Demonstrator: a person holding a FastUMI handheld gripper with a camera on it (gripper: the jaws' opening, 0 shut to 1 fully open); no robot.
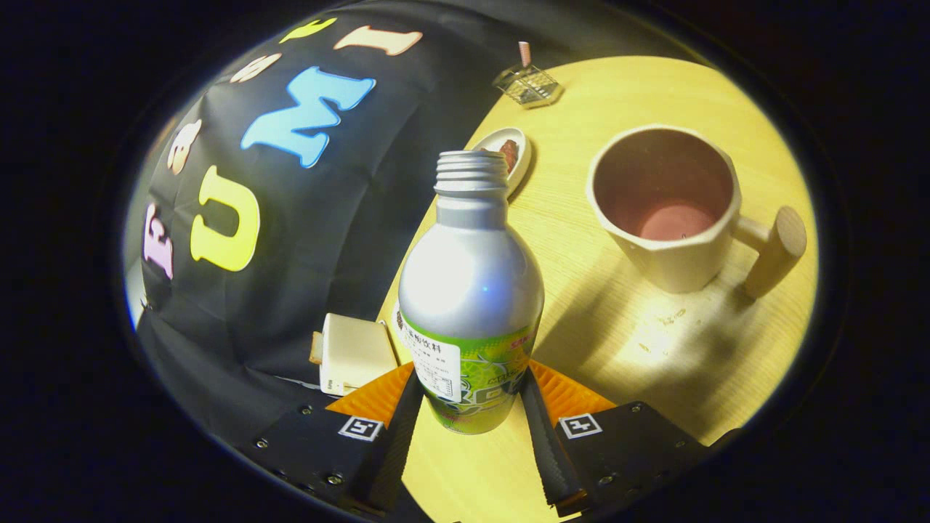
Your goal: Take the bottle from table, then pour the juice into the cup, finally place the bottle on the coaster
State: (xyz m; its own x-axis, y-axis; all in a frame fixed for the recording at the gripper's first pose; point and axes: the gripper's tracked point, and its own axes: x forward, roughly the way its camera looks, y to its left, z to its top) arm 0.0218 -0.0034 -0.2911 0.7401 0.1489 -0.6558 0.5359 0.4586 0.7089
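The gripper had its fingers pressed against both sides of the bottle, which stood upright and uncapped between them, its base apparently lifted just off the counter. Taking it looked done. The cup beyond, nearer the counter's far edge, seemed empty, so pouring and the coaster placement remained.

We see fingers clamped on bottle, uncapped, upright on surface; cup at 1 o'clock.
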